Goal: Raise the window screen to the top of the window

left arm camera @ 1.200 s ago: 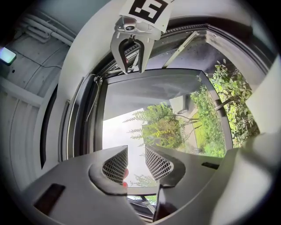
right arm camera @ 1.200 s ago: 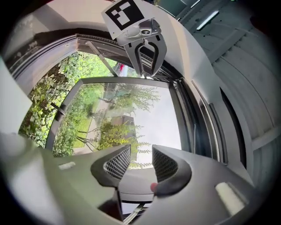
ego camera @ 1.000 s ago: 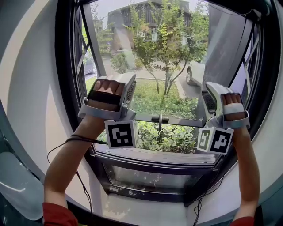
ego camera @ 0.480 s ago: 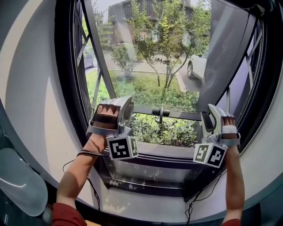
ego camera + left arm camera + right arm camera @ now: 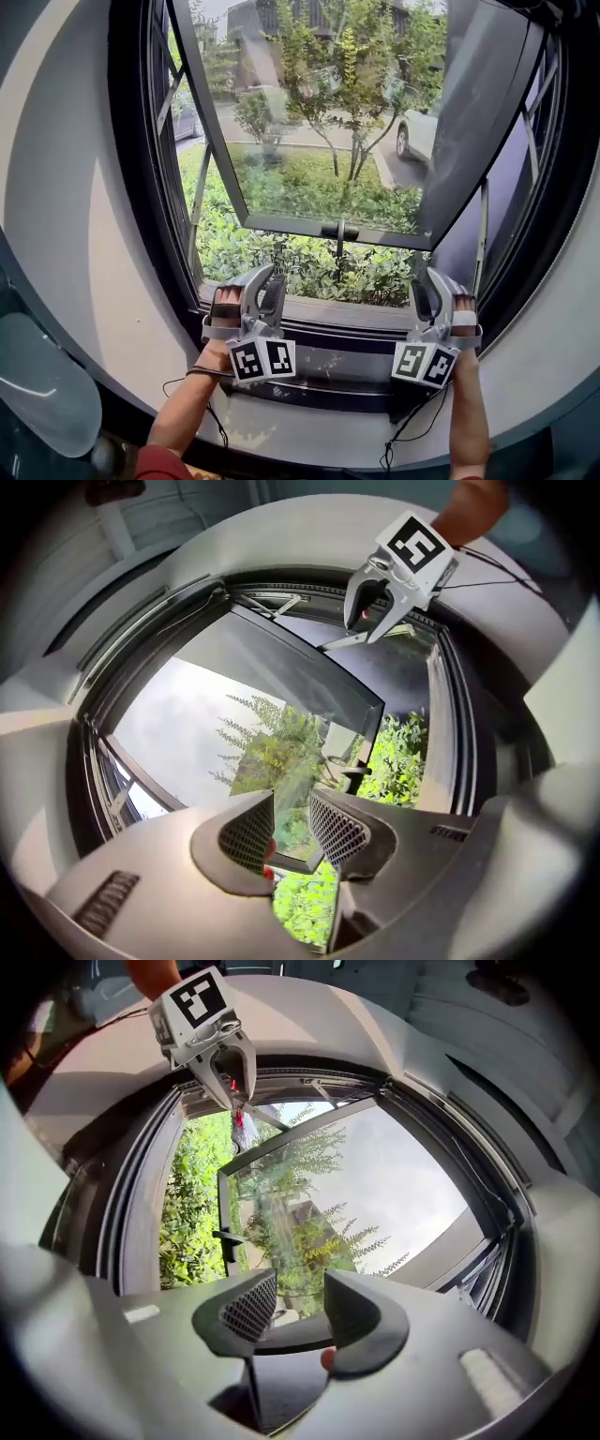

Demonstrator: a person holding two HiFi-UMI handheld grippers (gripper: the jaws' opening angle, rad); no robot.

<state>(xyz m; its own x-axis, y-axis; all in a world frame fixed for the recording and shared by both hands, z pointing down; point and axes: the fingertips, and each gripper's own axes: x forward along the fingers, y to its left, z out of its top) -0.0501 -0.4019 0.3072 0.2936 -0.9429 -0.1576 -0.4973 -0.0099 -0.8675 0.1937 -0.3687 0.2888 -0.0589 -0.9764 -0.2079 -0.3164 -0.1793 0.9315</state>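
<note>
The window (image 5: 323, 141) has a dark frame, and its glass sash is swung outward, with a handle (image 5: 339, 230) on the sash's lower rail. I can make out no screen mesh across the opening. Both grippers are low at the dark bottom rail (image 5: 337, 330) of the frame. My left gripper (image 5: 266, 277) (image 5: 292, 822) is at the rail's left end and my right gripper (image 5: 425, 281) (image 5: 300, 1309) at its right end. Both point up and outward. Their jaws stand apart, with only the view outside showing between them. Each gripper also shows in the other's view: the right gripper (image 5: 366, 628) and the left gripper (image 5: 240, 1099).
Pale curved wall (image 5: 84, 206) surrounds the window on both sides. Dark side frames (image 5: 150, 187) and a stay arm (image 5: 483, 234) flank the opening. Thin cables (image 5: 192, 386) hang below the sill by each forearm. Shrubs (image 5: 309, 267) grow just outside.
Both grippers have come straight down from the level of the sash's lower rail to the bottom rail of the frame, and both have rolled. Their jaws look unchanged.
</note>
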